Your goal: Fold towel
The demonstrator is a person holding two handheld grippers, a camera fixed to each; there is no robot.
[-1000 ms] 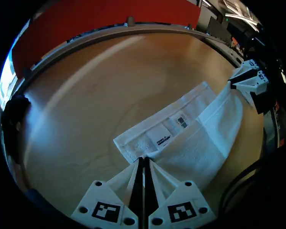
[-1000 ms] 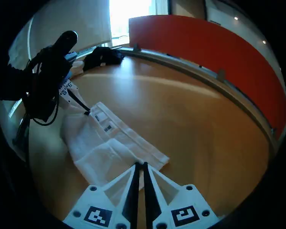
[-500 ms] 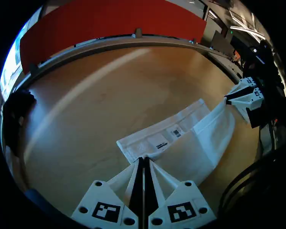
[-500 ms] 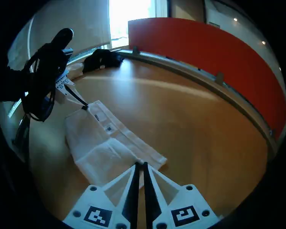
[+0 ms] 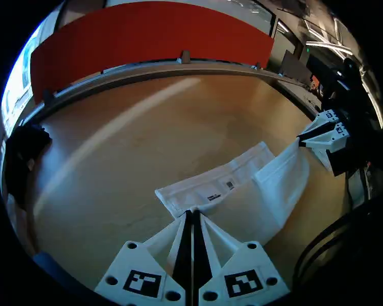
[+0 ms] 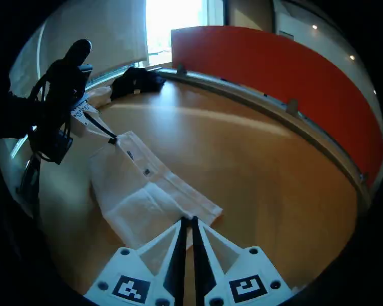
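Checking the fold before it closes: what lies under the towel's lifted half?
The towel's other half, labels up, flat on the wooden table. The lifted half, pinched by left claw and right claw, covers its near part.

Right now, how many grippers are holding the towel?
2. The left gripper is shut on one corner of the towel. The right gripper is shut on the other corner of the same lifted edge.

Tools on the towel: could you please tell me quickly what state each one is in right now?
Left tool: closed, pinching a corner of the towel.
Right tool: closed, pinching another corner of the towel.
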